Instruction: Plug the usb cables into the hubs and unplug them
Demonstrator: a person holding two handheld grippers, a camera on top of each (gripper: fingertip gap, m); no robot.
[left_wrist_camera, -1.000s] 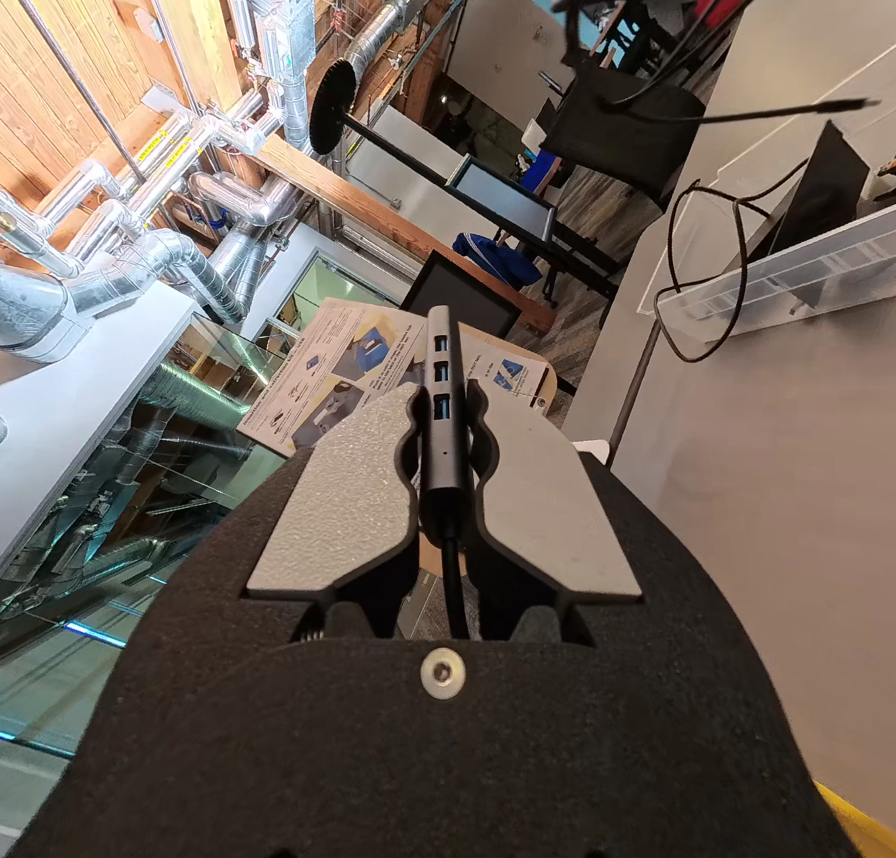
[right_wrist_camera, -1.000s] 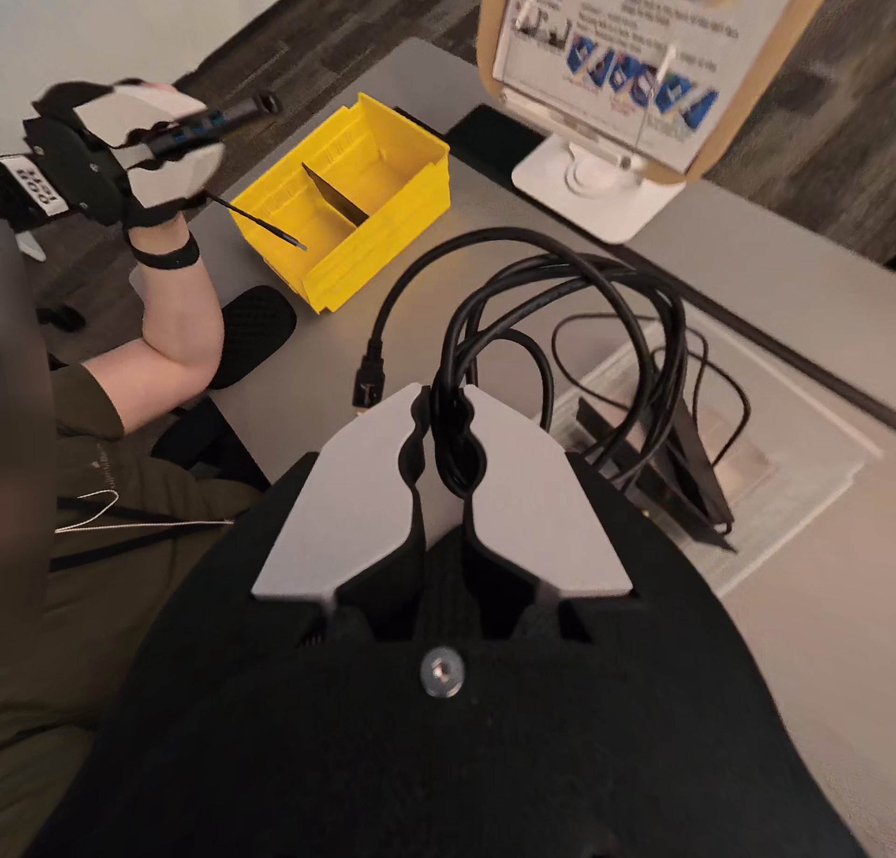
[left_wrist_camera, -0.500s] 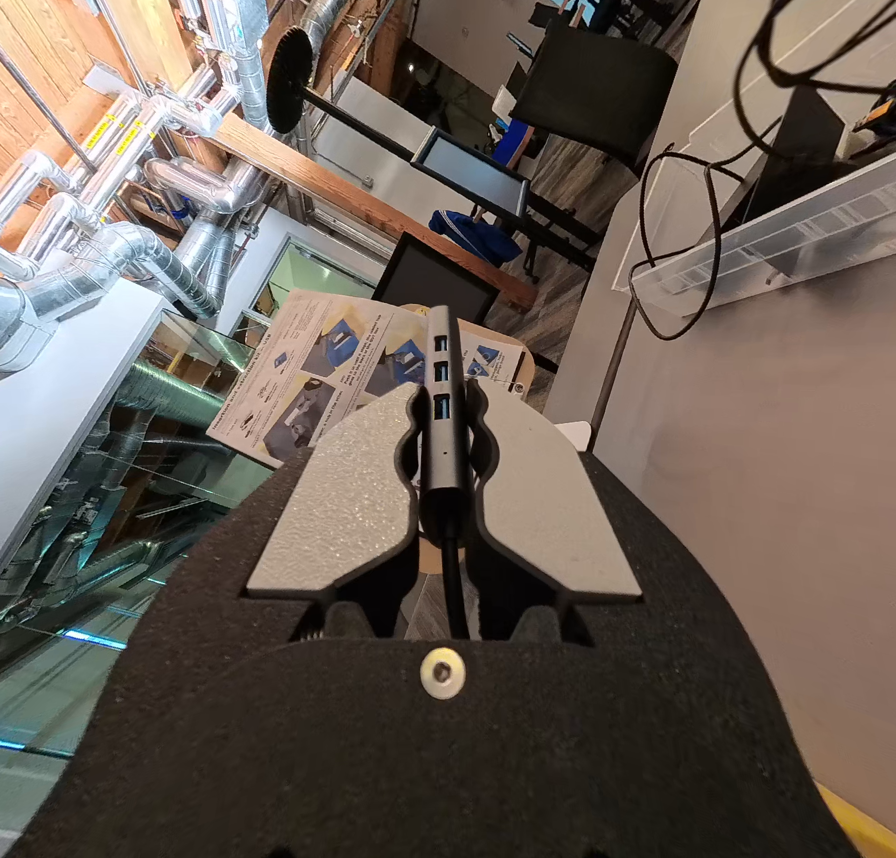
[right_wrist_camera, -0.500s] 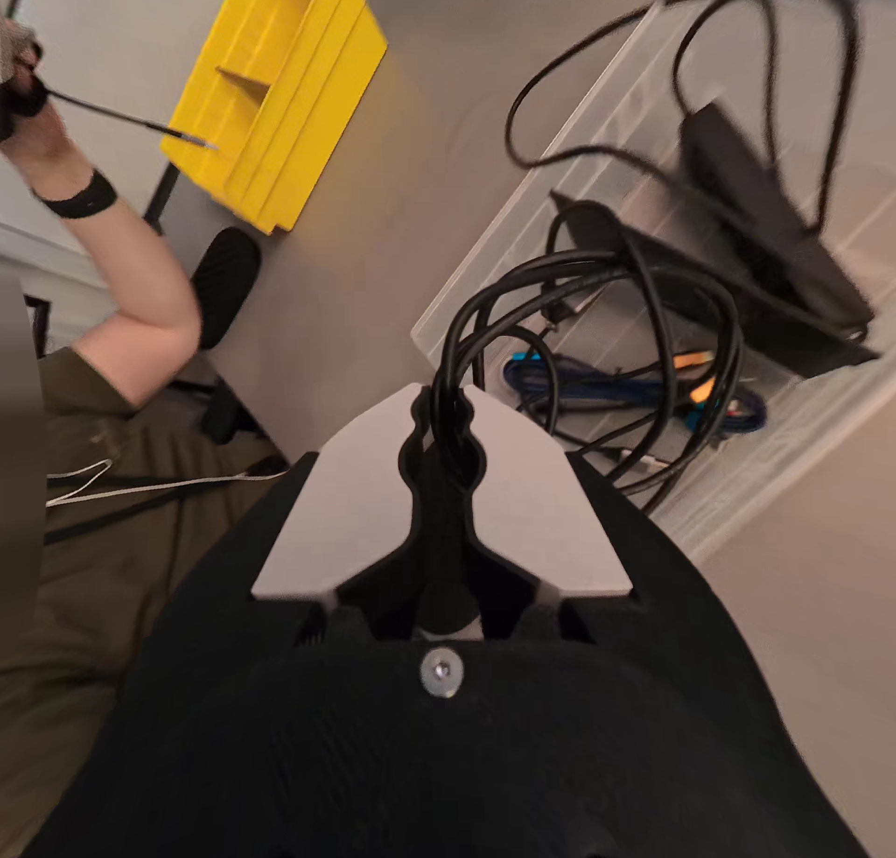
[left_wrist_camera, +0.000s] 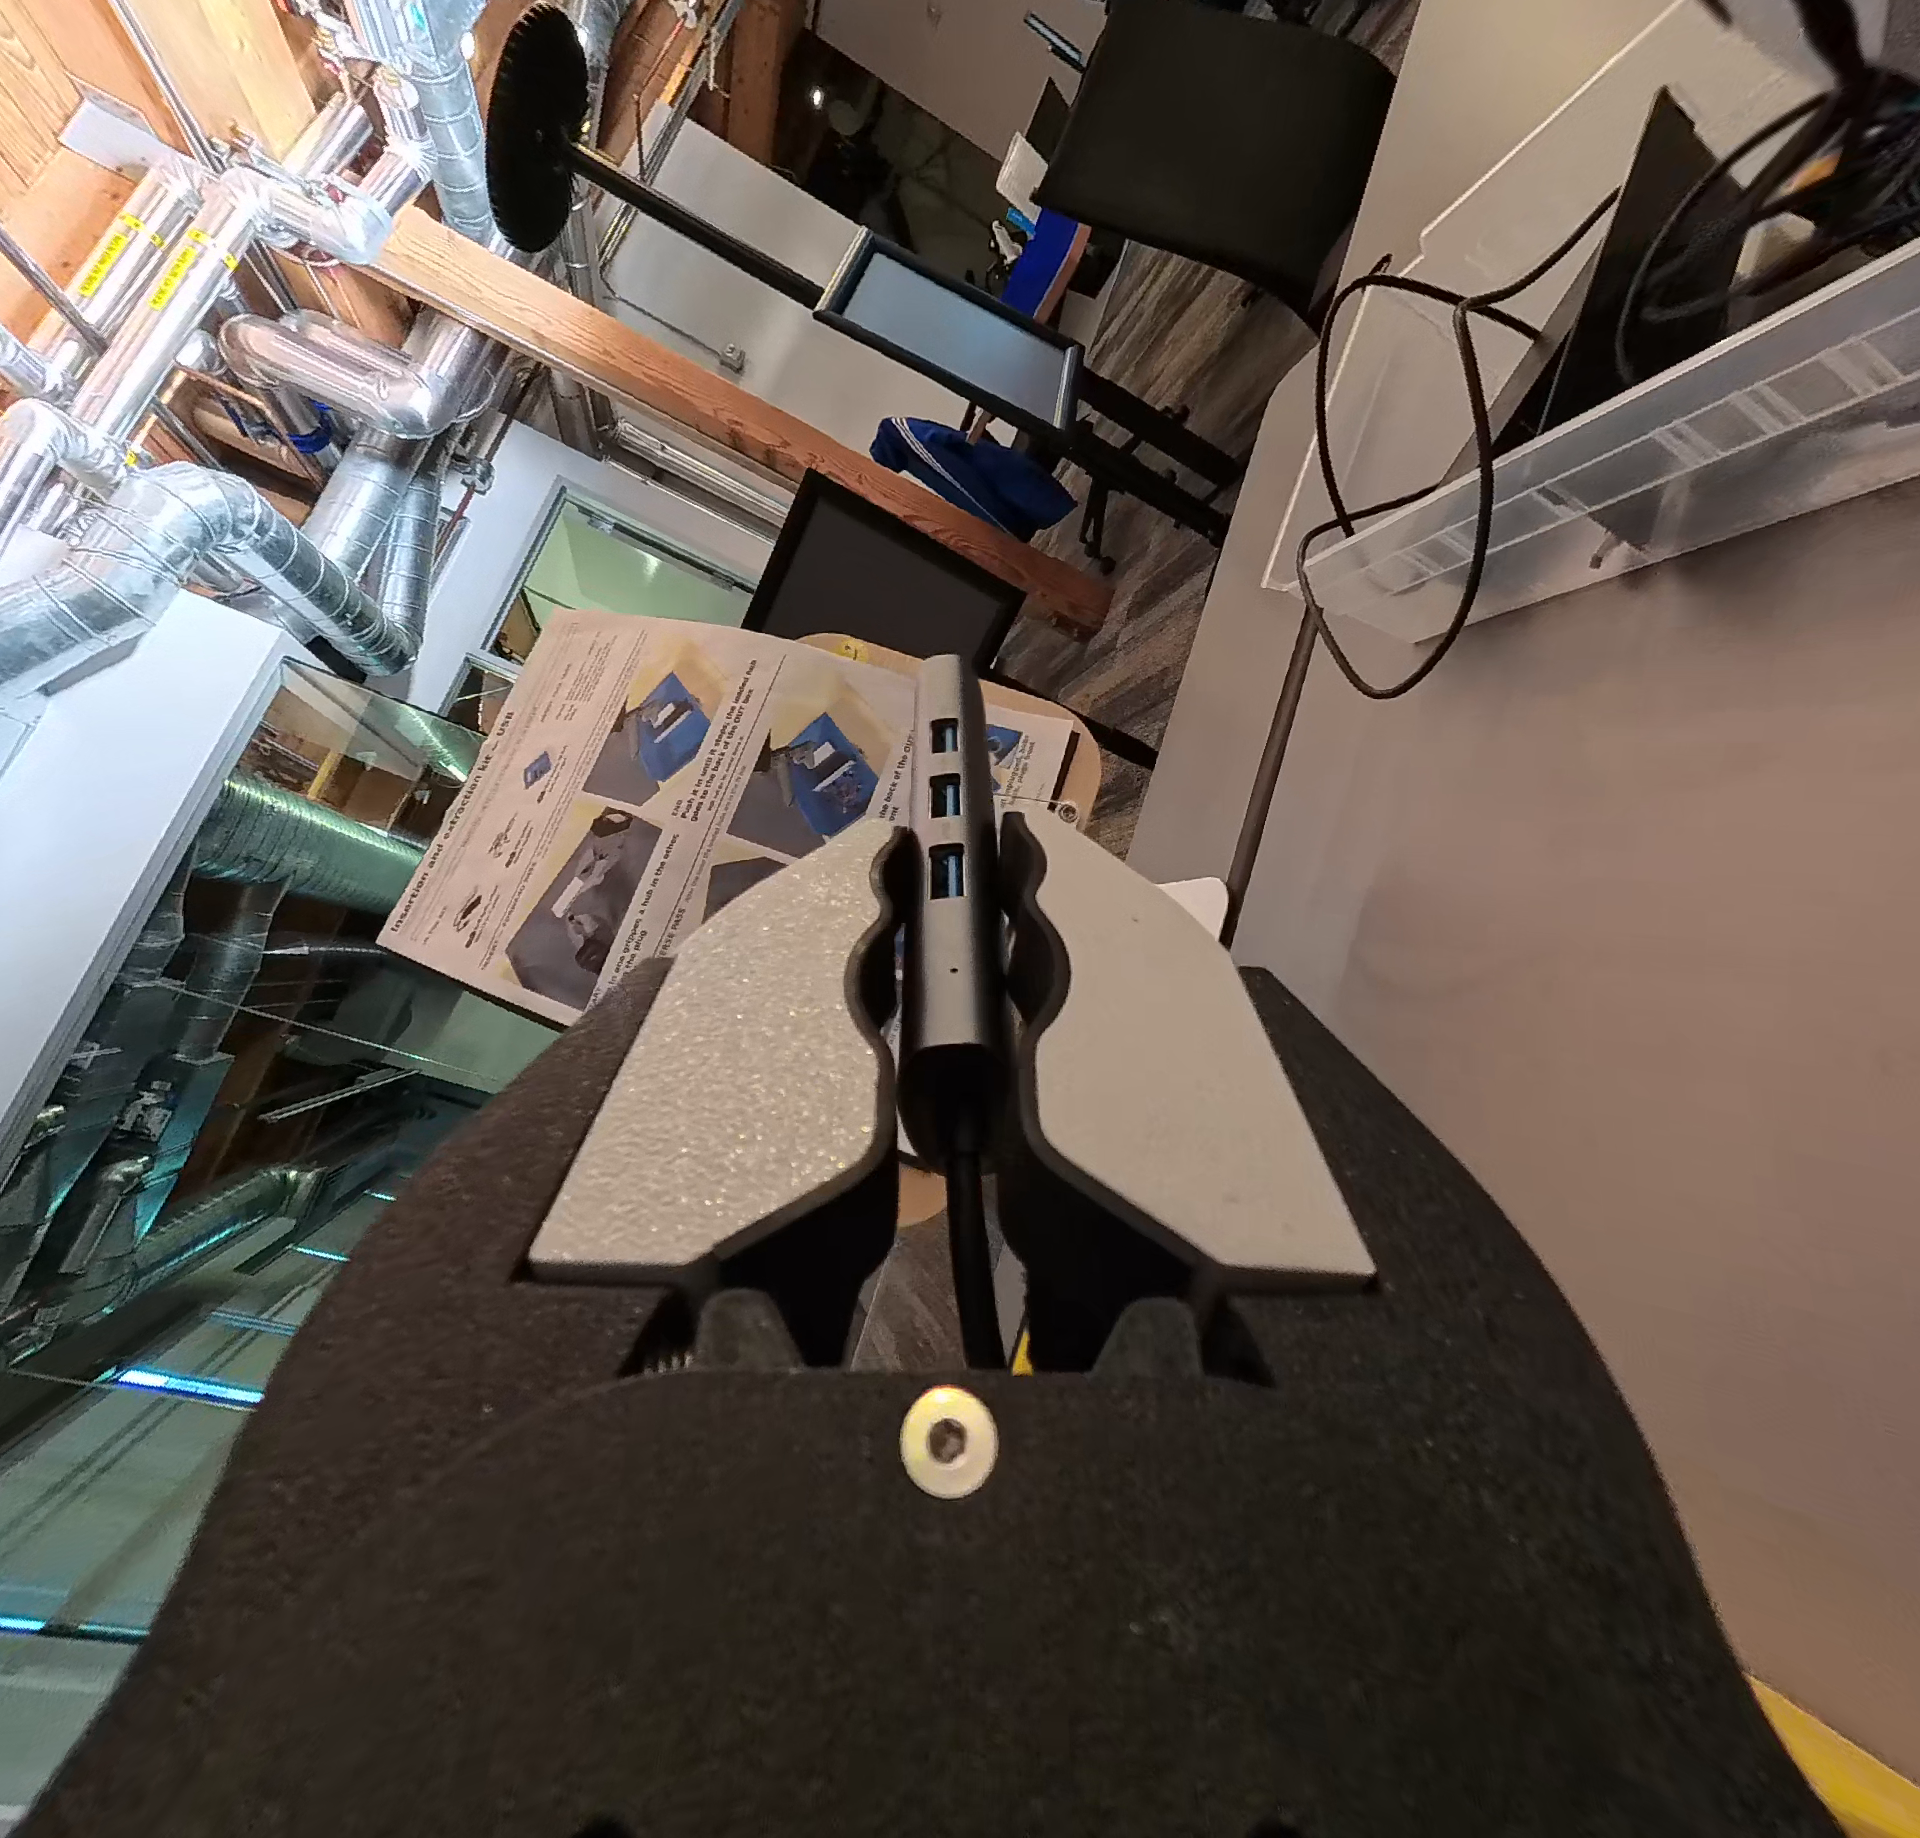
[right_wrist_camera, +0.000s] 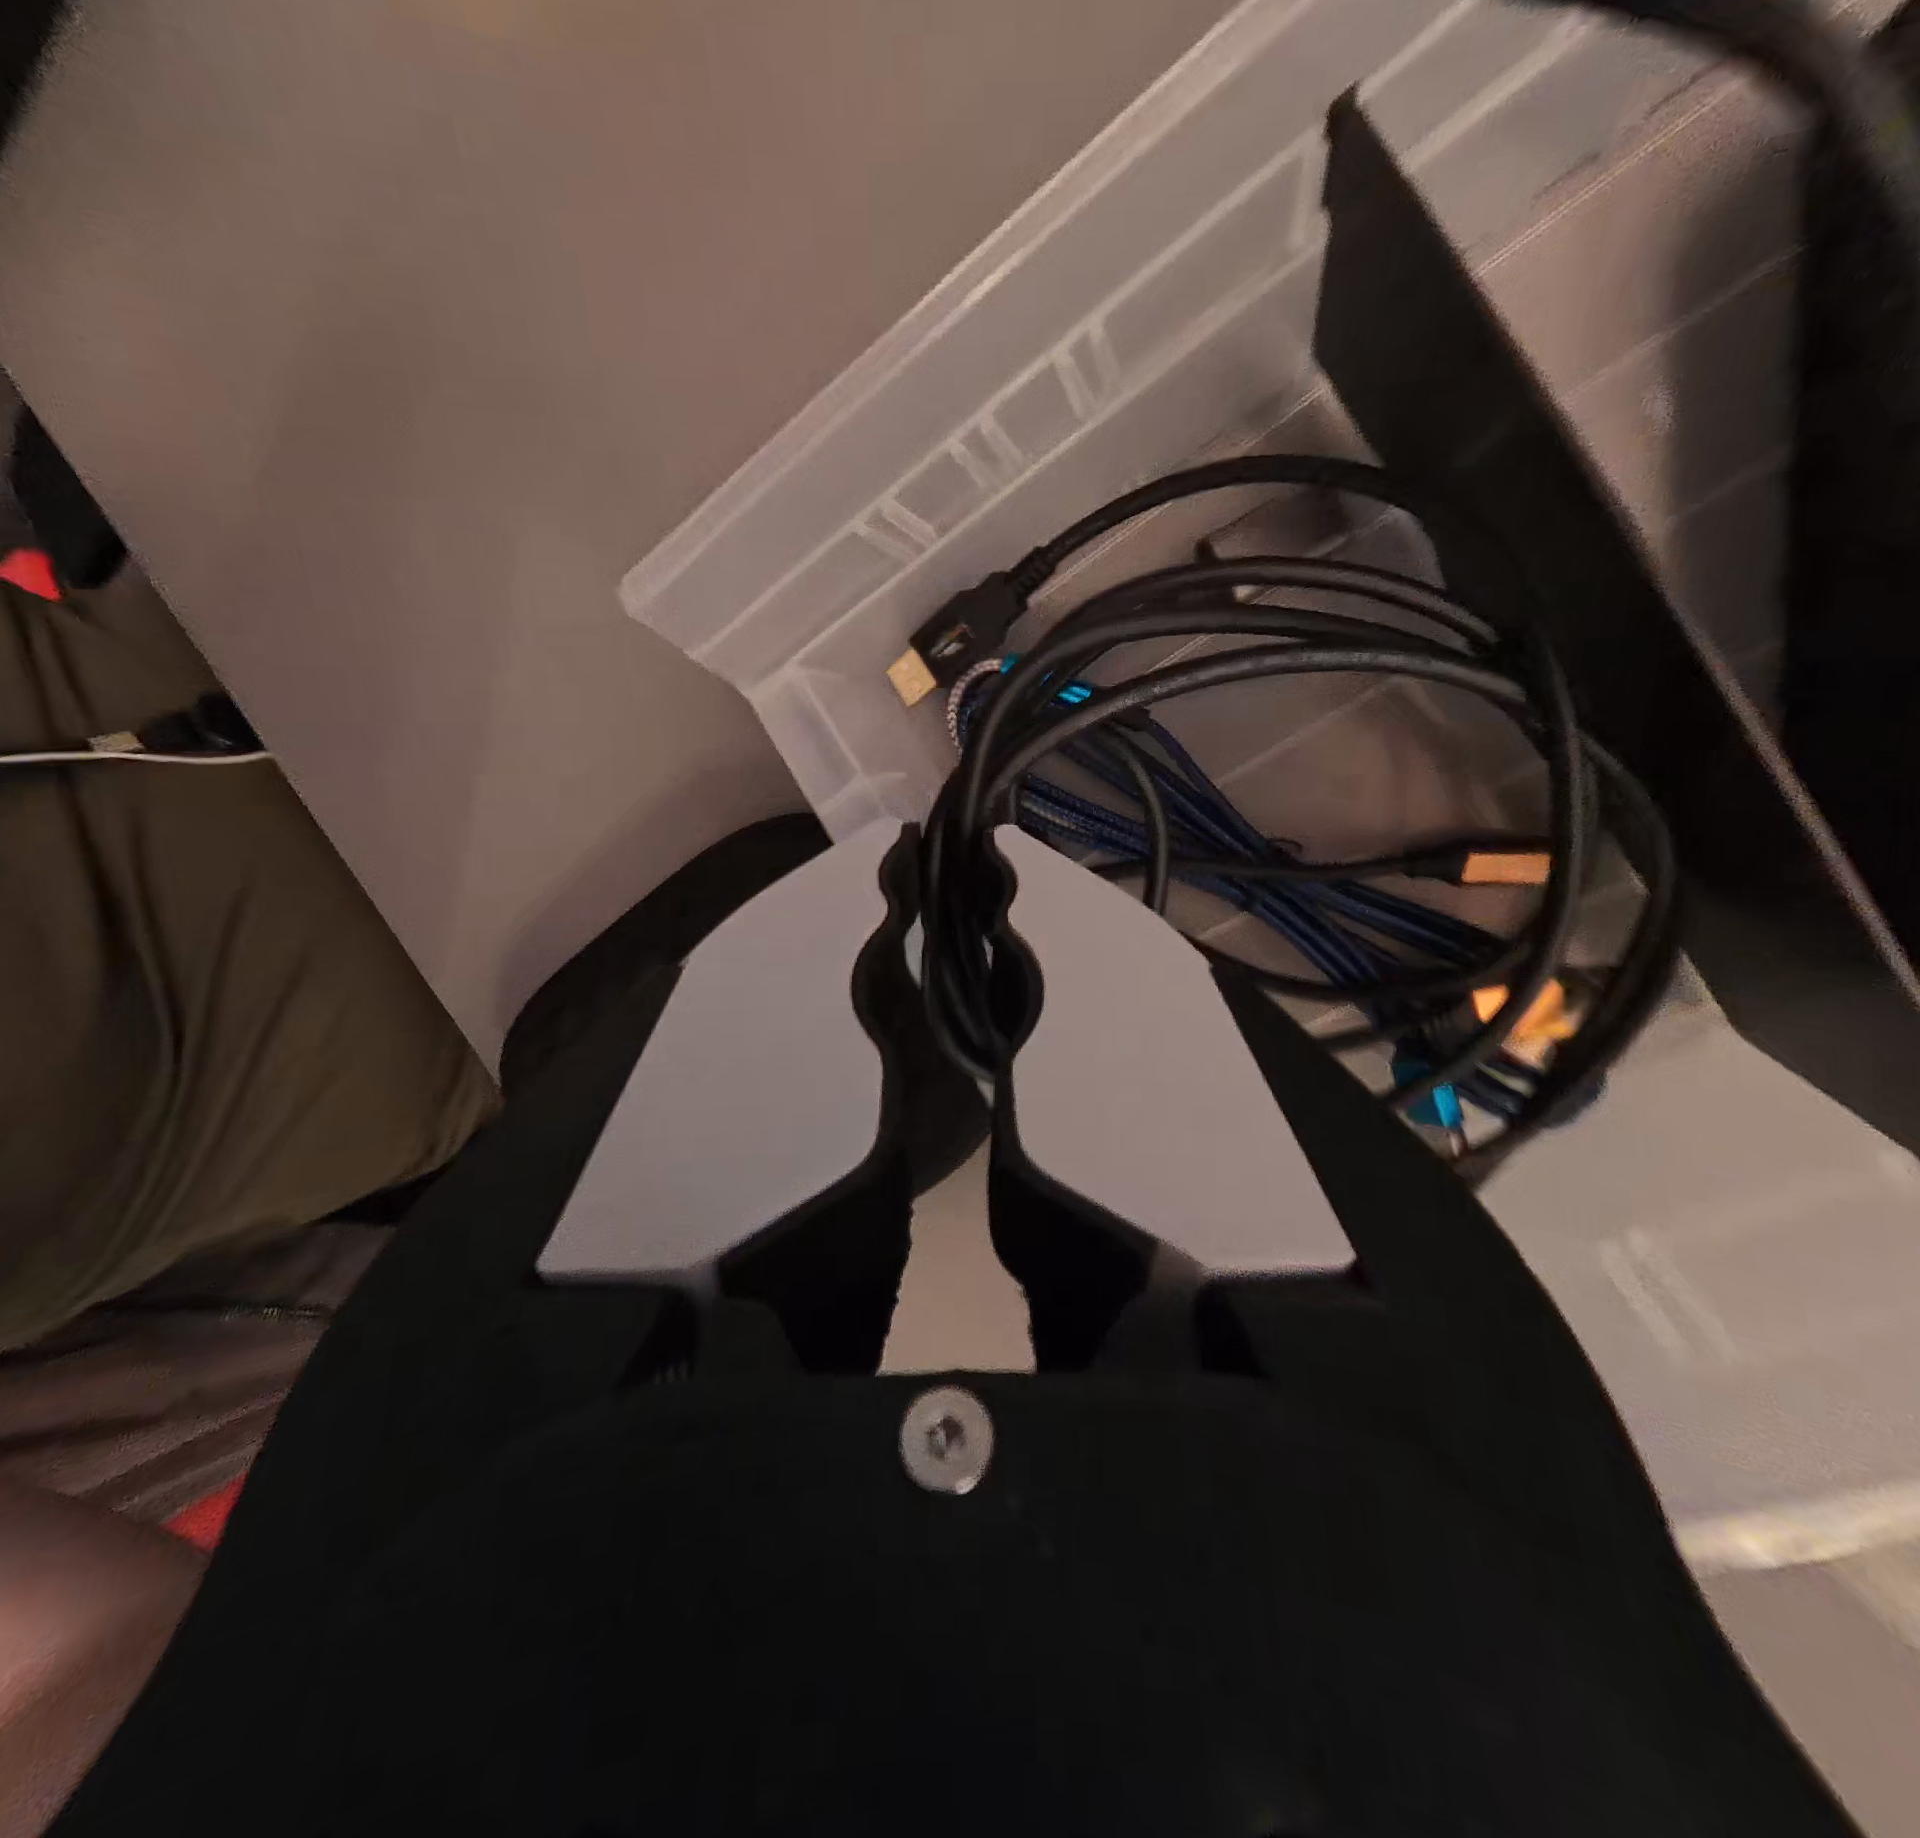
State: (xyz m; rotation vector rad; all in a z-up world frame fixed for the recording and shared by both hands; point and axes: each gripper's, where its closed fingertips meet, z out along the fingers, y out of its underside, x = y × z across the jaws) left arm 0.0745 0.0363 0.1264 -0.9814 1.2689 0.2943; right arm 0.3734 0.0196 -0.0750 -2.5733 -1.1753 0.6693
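Note:
My left gripper is shut on a slim grey USB hub. The hub sticks out forward between the fingers, its three blue ports facing the camera, held up in the air with its black cord running back under the gripper. My right gripper is shut on a coiled black USB cable. The coil hangs over the clear plastic bin, and its gold plug points toward the bin's near corner. Blue braided cables lie in the bin under the coil.
The clear bin also shows in the left wrist view at the right, with a thin black cord looping over its rim. A black divider stands in the bin. A printed instruction sheet stands behind the hub. A person's olive-clad body is at the left. The gap from one gripper's tips to the other's is roughly 35 cm.
My right gripper has swung the black cable coil from over the table down to the clear bin. The yellow bin has left the right view. The left gripper keeps the hub, tilting slightly.

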